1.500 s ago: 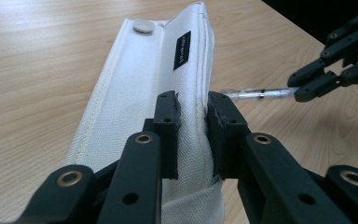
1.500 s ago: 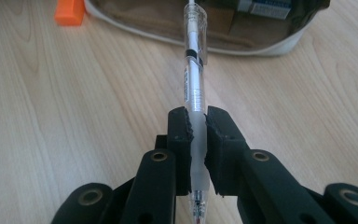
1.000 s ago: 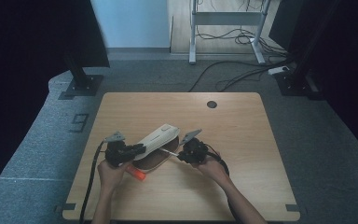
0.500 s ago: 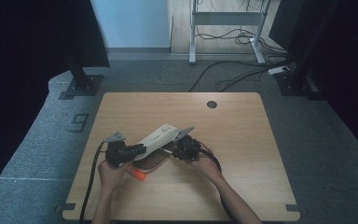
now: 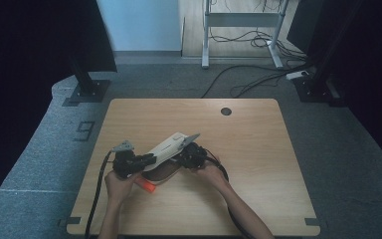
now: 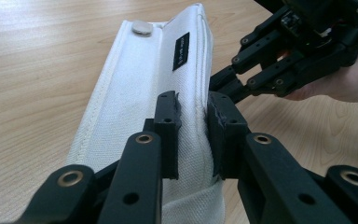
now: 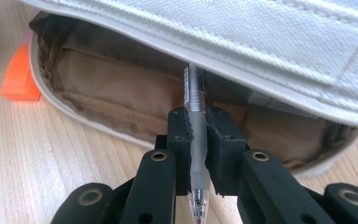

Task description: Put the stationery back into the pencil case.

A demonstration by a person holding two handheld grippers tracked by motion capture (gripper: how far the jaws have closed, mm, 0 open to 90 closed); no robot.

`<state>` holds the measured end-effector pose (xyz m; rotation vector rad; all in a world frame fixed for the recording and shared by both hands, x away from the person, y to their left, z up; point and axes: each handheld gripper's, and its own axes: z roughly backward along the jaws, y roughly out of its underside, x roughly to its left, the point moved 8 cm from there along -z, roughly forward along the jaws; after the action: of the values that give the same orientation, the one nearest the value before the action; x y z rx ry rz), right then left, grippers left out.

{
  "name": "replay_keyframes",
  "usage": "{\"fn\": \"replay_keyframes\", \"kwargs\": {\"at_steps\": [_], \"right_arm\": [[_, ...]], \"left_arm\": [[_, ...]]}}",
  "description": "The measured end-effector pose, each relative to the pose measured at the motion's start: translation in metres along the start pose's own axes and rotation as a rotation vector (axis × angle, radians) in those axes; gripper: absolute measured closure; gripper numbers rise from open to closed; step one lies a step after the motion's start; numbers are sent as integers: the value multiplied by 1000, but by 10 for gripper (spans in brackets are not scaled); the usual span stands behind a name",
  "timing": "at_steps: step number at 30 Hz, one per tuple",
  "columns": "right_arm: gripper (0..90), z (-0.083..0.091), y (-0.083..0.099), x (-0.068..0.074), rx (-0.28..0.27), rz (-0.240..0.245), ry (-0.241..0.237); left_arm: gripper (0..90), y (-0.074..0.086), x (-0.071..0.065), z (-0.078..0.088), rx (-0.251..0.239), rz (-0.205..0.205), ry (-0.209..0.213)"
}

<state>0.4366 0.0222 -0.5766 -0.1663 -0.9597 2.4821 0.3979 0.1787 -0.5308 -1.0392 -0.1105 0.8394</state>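
A white fabric pencil case point(image 5: 166, 148) with a brown lining lies on the wooden table point(image 5: 258, 149), its flap lifted. My left gripper point(image 6: 193, 135) is shut on the edge of that flap point(image 6: 140, 93) and holds it up; it sits at the case's left end point(image 5: 142, 160). My right gripper point(image 7: 198, 140) is shut on a clear pen point(image 7: 193, 100), whose far end points into the open brown interior point(image 7: 121, 88) under the flap. From above, the right gripper point(image 5: 184, 158) is against the case's right side.
An orange object point(image 5: 147, 185) lies on the table beside the case's near edge, also in the right gripper view point(image 7: 21, 77). A round cable hole point(image 5: 226, 111) sits near the table's far edge. Cables trail from both grippers.
My right gripper has moved left toward the case, bringing the pen into its opening. The left gripper has stayed in place holding the flap.
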Motion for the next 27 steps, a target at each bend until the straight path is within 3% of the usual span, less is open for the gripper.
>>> {"fn": "replay_keyframes", "kwargs": {"at_steps": [8, 10, 13, 27], "right_arm": [[773, -8, 1, -5, -7, -12, -10], [729, -7, 1, -6, -8, -14, -8], [664, -5, 2, -8, -12, -16, 2], [616, 16, 24, -20, -12, -32, 37]], "left_arm": [[747, 0, 1, 0, 1, -2, -5], [747, 0, 1, 0, 1, -2, -4], [747, 0, 1, 0, 0, -2, -3], [746, 0, 2, 0, -1, 1, 0]]}}
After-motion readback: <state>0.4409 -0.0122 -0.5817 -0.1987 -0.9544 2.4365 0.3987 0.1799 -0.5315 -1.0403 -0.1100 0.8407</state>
